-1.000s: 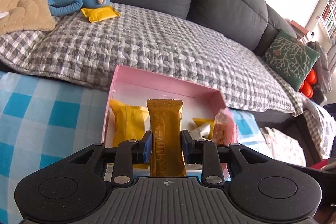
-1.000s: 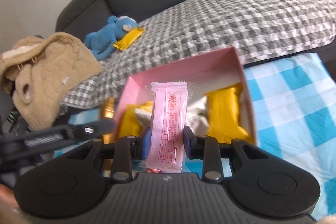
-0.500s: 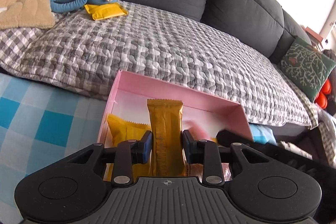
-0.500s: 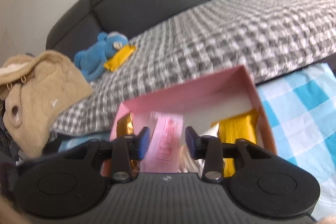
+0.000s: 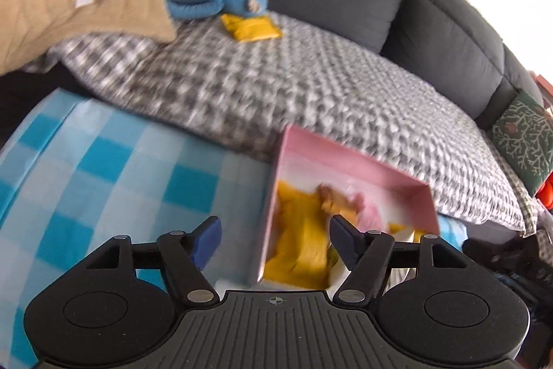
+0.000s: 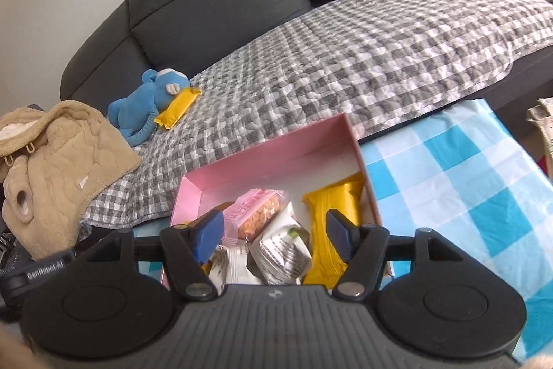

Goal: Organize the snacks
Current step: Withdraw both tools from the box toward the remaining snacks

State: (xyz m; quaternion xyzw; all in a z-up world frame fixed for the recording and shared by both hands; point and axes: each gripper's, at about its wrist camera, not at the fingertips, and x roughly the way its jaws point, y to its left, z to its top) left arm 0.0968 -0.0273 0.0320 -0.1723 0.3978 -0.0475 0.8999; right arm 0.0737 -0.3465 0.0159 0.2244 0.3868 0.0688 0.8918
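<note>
A pink box [image 6: 276, 147] sits on a blue-checked cloth at the sofa's edge. Inside lie a pink packet [image 6: 254, 213], a yellow packet [image 6: 333, 217] and white packets [image 6: 281, 251]. My right gripper [image 6: 274, 223] hovers over the box, its jaws opening with nothing gripped. In the left wrist view the pink box [image 5: 345, 161] is blurred, with yellow packets [image 5: 300, 230] and a gold bar [image 5: 331, 201] inside. My left gripper [image 5: 275, 230] is over the box's left wall, its jaws opening and empty. Another yellow packet [image 5: 250, 28] lies on the sofa.
A blue plush toy [image 6: 145, 99] rests against the sofa's yellow packet [image 6: 178, 108]. A beige jacket [image 6: 58, 161] covers the sofa's left end. A grey checked blanket [image 6: 345, 57] covers the seat, a green cushion [image 5: 522, 137] at its right end. The checked cloth [image 5: 103, 178] spreads around the box.
Both grippers opened. The left let go of the gold bar and the right let go of the pink packet, both now in the box. The left gripper swung to the left.
</note>
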